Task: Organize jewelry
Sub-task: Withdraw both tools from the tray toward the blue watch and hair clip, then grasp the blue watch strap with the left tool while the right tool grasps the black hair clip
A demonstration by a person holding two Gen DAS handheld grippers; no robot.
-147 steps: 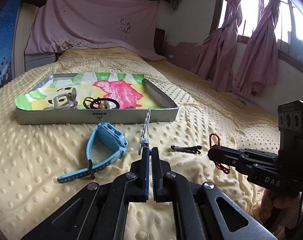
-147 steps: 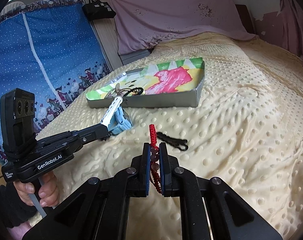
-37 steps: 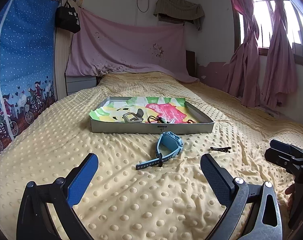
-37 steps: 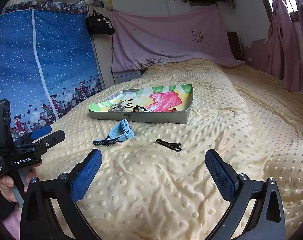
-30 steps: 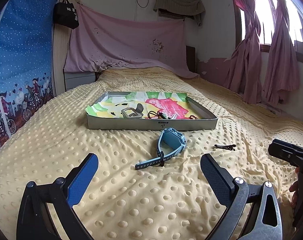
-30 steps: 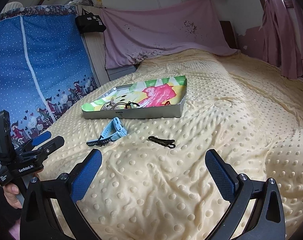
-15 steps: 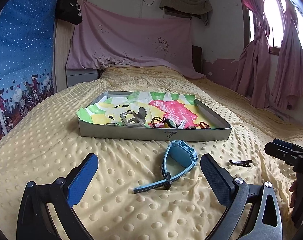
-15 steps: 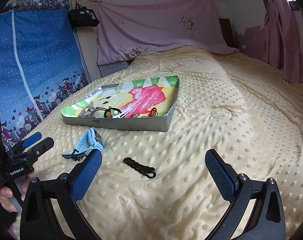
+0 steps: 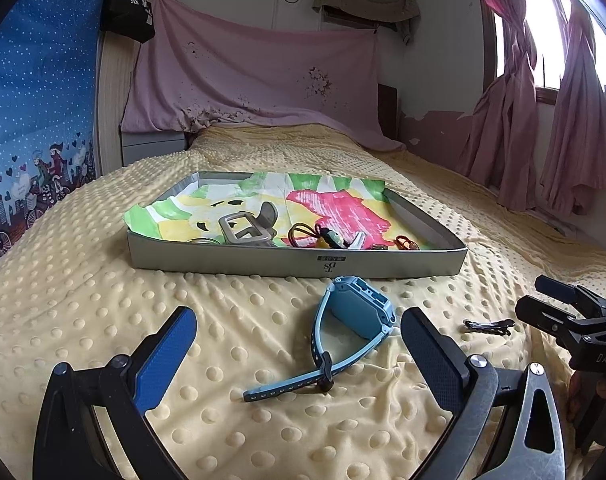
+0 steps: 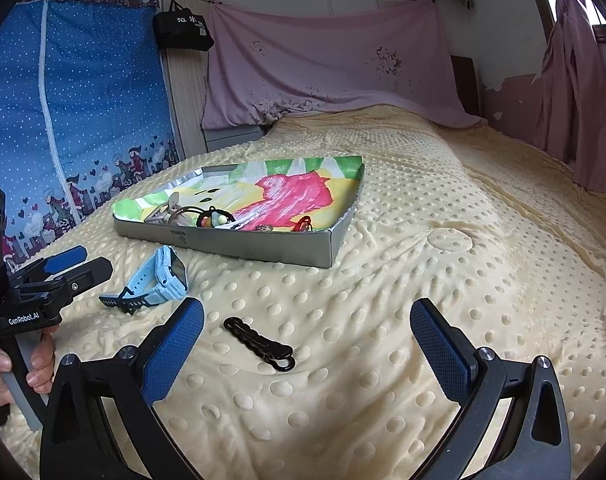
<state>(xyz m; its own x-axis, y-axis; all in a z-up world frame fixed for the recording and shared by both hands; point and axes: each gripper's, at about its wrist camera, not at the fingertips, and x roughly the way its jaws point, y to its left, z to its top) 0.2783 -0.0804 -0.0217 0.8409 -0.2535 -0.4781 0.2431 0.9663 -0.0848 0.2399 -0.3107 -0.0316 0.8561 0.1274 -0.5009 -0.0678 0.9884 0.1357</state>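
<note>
Both tools [image 9: 297, 344] [image 10: 307, 338] gape empty; tray [image 9: 263, 258] holds red bracelet [image 10: 303, 224], buckle [image 9: 243, 232].

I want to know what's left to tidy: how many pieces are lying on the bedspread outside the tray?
2. The blue watch lies just in front of the tray; the black hair clip lies to its right, nearer the right gripper. Folds may hide more.
</note>
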